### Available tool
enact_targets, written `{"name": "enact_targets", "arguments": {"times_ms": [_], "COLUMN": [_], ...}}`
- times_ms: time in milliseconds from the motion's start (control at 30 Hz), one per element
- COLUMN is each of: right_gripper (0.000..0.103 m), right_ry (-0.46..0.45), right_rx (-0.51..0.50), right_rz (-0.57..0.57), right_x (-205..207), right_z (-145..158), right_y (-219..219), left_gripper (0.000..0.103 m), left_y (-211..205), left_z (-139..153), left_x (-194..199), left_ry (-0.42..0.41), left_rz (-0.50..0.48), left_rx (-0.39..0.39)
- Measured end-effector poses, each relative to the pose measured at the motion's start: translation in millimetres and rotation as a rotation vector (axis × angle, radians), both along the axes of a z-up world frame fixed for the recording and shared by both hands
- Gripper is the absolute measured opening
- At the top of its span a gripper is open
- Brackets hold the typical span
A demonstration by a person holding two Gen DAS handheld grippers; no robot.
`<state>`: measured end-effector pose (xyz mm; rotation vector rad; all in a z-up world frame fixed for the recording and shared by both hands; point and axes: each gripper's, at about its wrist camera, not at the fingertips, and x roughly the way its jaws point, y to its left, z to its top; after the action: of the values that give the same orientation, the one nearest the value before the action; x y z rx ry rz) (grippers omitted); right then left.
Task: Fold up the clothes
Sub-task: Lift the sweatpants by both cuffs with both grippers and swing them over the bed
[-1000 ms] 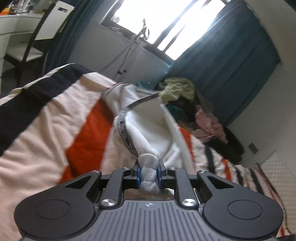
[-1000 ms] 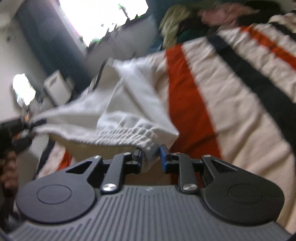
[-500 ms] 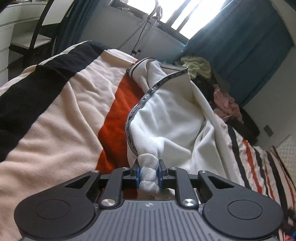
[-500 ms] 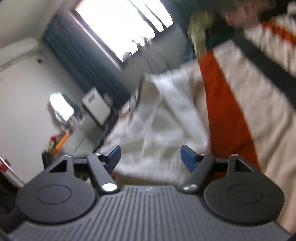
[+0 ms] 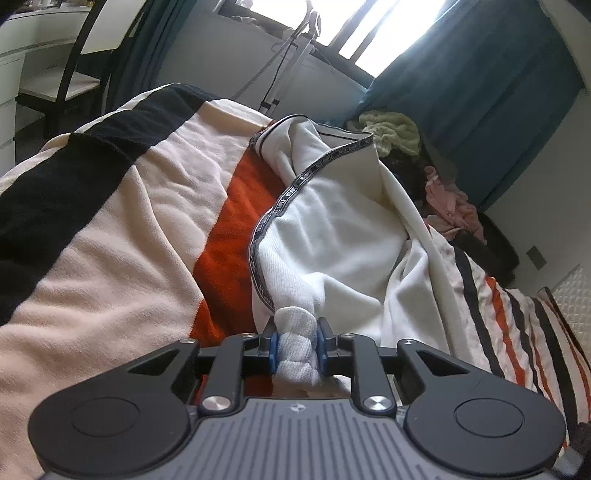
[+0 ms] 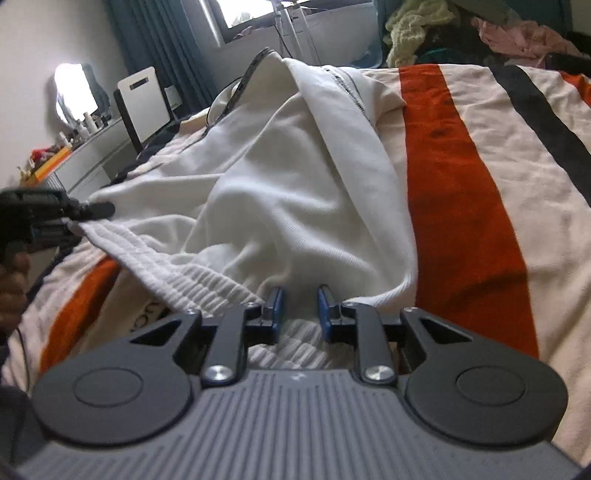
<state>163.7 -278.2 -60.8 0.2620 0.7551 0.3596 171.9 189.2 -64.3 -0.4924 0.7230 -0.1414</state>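
A white garment with a ribbed waistband and a dark printed side tape lies on a striped bedspread. My left gripper is shut on a bunched end of the ribbed waistband. In the right wrist view the same garment spreads ahead, and the left gripper shows at the far left holding its waistband corner. My right gripper hovers over the waistband; its jaws stand partly apart with nothing pinched between them.
The bedspread has cream, orange and black stripes. A pile of other clothes lies at the far end of the bed, also in the right wrist view. A chair and desk stand left; window and teal curtains behind.
My right gripper let go of the waistband, opened wide, then narrowed and came down low over the waistband. My left gripper kept its hold and sank toward the bed.
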Motion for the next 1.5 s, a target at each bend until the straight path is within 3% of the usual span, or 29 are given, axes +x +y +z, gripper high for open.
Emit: {"name": "enact_targets", "arguments": {"times_ms": [100,167,233,267,367,500,667,767,800,867,1000,1200,1367,1500], "right_gripper": [0.025,0.031,0.047,0.050,0.052,0.051,0.052,0.050,0.047,0.040,0.026,0.021,0.020,0.022], "right_ry": [0.039,0.063,0.094,0.113,0.192,0.287,0.251,0.224,0.214,0.194,0.112,0.049,0.090,0.222], "right_rx": [0.178,0.293,0.390,0.433,0.527,0.545,0.569,0.541,0.536,0.529,0.459,0.603,0.673,0.748], "right_rz": [-0.095,-0.183,-0.270,-0.305,-0.350,-0.321,-0.264,-0.216,-0.218,-0.219,-0.226,-0.170,-0.004,0.074], "right_x": [-9,-18,-25,-27,-23,-14,-4,-3,-6,-13,-32,-52,-32,8], "right_z": [7,9,5,1,-17,-42,-53,-51,-50,-48,-34,-28,-18,-27], "right_y": [-26,-50,-72,-80,-92,-82,-71,-64,-62,-55,-17,72,178,255], "left_gripper": [0.022,0.024,0.026,0.026,0.030,0.038,0.041,0.029,0.023,0.019,0.017,0.015,0.014,0.014], "left_y": [4,7,10,12,17,17,5,-2,-2,1,19,77,144,190], "left_z": [-2,-3,-5,-6,-10,-16,-28,-28,-26,-18,2,40,82,102], "left_x": [0,0,1,2,4,10,24,28,27,27,31,50,83,125], "left_ry": [0.016,0.026,0.035,0.040,0.058,0.071,0.113,0.098,0.083,0.062,0.011,-0.066,-0.066,-0.028], "left_rz": [0.005,-0.002,-0.004,-0.001,0.006,0.013,0.000,0.015,0.020,0.032,0.105,0.234,0.306,0.362], "left_rx": [-0.028,-0.048,-0.071,-0.090,-0.136,-0.149,-0.123,-0.078,-0.080,-0.093,-0.089,-0.015,0.109,0.223]}}
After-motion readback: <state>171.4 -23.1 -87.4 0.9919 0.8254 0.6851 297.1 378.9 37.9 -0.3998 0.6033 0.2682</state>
